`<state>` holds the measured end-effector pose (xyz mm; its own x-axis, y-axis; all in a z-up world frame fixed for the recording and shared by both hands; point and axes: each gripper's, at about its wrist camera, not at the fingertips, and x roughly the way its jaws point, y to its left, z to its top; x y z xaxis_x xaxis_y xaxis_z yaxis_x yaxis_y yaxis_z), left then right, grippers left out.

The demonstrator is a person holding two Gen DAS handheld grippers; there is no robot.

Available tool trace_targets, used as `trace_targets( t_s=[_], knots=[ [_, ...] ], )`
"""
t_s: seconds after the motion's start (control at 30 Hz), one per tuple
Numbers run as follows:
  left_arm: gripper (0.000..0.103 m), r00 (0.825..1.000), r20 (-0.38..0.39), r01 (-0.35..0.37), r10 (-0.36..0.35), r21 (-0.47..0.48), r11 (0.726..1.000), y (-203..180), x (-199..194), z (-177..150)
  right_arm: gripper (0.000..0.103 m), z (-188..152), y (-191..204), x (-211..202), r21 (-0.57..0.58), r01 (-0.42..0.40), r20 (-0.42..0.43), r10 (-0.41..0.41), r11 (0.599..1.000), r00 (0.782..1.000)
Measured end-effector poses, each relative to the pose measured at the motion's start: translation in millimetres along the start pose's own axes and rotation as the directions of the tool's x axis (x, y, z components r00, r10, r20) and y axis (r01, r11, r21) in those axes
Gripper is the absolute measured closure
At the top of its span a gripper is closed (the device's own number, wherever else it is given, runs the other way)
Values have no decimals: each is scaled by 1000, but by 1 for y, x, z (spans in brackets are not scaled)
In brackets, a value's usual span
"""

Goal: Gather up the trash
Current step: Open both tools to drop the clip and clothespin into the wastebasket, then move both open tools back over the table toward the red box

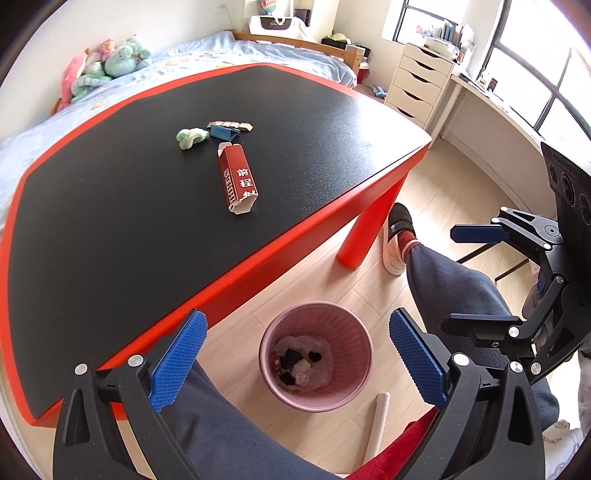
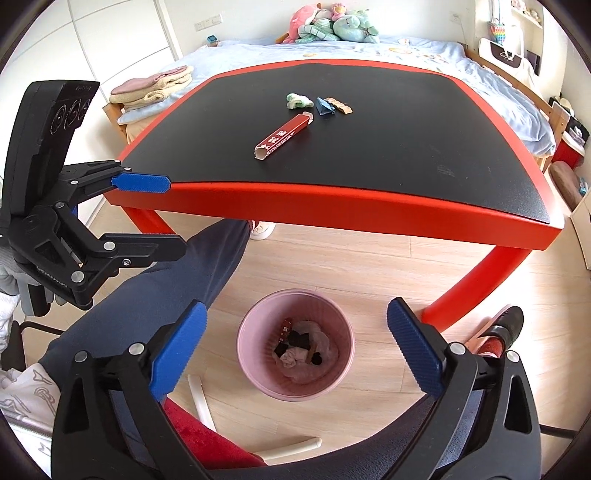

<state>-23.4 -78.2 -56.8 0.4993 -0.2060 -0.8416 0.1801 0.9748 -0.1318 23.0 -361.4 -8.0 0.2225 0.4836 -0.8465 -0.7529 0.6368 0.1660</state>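
Both grippers (image 1: 295, 354) (image 2: 295, 350) wide over bin (image 1: 360, 387)

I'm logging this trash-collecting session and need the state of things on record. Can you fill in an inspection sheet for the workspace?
Surface: black-topped table with red rim, low, person seated at it.
Job's things: red carton lying on its side, torn open; green-white wad, blue wrapper and tan strip clustered beyond it. Pink bin on the floor, already holding scraps.
Clutter: nothing seen on the table besides these.
Grippers: left gripper and right gripper both open, empty, above the bin.
Cables: nothing seen.
Surroundings: bed with plush toys, drawer unit, windows.
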Motion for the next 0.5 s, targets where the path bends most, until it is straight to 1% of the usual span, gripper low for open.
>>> trace_targets(
  t_s=[0.3, 0.5],
  knots=[
    [8, 1000, 3, -10, 10, -10, 1000, 4, -3, 4, 5, 7, -1, -3, 3, -6, 17, 6, 1000, 1000],
    [8, 1000, 11, -17, 17, -21, 1000, 10, -5, 11, 5, 17, -6, -6, 2, 1, 32, -1, 1000, 999]
  ],
)
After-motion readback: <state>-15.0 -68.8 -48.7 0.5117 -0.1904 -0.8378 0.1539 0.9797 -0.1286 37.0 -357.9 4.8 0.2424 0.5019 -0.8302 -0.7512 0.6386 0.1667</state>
